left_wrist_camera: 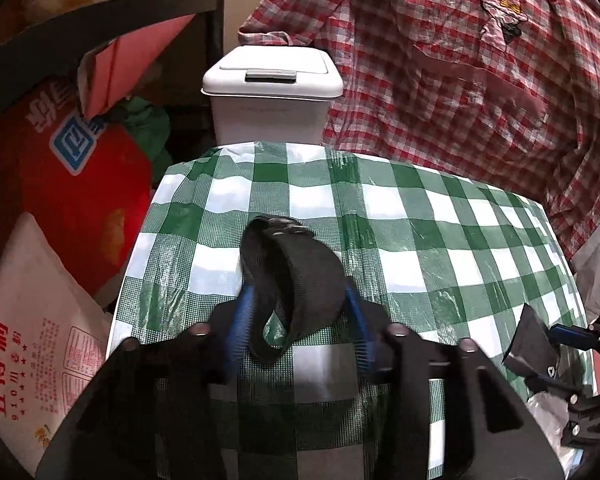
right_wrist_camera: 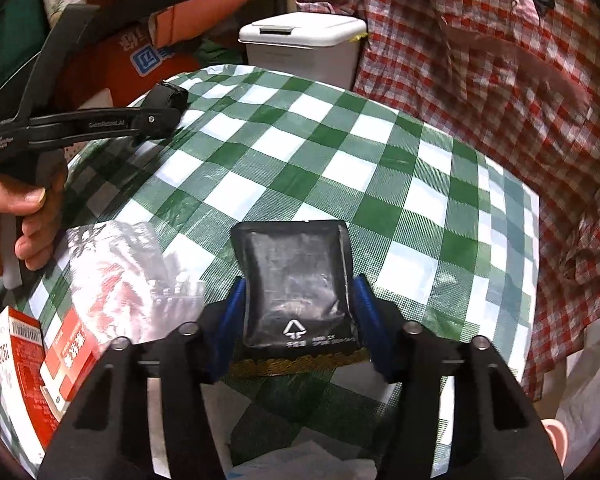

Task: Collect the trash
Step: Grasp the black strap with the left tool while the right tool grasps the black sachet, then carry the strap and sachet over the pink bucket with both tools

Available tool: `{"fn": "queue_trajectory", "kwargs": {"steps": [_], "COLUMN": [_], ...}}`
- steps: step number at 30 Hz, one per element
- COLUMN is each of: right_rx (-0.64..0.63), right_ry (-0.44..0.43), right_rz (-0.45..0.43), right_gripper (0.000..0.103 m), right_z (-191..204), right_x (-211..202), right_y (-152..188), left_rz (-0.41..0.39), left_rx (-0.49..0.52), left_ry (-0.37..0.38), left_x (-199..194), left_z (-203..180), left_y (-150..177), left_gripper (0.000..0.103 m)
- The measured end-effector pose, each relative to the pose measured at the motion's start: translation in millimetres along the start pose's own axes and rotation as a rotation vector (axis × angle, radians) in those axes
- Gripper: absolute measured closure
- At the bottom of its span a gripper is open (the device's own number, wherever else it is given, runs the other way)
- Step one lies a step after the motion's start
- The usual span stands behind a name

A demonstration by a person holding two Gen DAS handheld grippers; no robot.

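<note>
Bench (right_wrist_camera: 380,168) under a green-and-white checked cloth, filling the middle of both frames. Lying on it: black foil packet (right_wrist_camera: 300,284) at lower centre, crumpled clear wrapper (right_wrist_camera: 124,264) and red-and-white carton (right_wrist_camera: 24,364) at lower left.

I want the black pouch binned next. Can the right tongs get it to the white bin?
Probably yes: the right tongs flank the black pouch, and the checkered tabletop toward the white bin looks bare.

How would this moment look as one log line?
left gripper: shut on black strap | right gripper: shut on dark sachet | white bin: lid closed
</note>
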State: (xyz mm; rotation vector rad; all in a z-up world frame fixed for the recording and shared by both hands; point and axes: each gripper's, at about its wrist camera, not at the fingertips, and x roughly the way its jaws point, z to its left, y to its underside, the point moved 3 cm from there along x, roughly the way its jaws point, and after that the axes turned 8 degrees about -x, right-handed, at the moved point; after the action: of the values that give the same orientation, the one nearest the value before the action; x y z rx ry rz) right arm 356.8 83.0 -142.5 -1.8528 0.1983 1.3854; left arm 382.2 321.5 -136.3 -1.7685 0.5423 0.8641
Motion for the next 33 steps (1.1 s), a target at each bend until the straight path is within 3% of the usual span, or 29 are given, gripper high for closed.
{"fn": "queue_trajectory", "kwargs": {"steps": [3, 9, 19, 24, 33], "right_rx": [0.015, 0.053, 0.088, 0.120, 0.158], "right_ry": [0.011, 0.030, 0.044, 0.048, 0.075], "right_rz": [-0.004, -0.040, -0.139, -0.236, -0.368], "right_gripper": [0.057, 0.060, 0.060, 0.060, 0.060], "right_z": [-4, -17, -20, -9, 11], "right_x": [-5, -26, -99, -168, -282], "right_y": [1, -1, -11, -13, 24], "left_rz": [-0.011, -0.041, -0.087, -0.122, -0.209], "left_rx": [-0.005, -0.004, 0.021, 0.045, 0.058], "left_ry": [0.003, 0.021, 0.027, 0.040, 0.135], "left_x": [-7, -32, -103, -158, -267], "left_z": [2, 0, -11, -27, -82], "left_y": [-2, -9, -15, -10, 26], "left_gripper": [0.082, 0.094, 0.095, 0.095, 0.095]}}
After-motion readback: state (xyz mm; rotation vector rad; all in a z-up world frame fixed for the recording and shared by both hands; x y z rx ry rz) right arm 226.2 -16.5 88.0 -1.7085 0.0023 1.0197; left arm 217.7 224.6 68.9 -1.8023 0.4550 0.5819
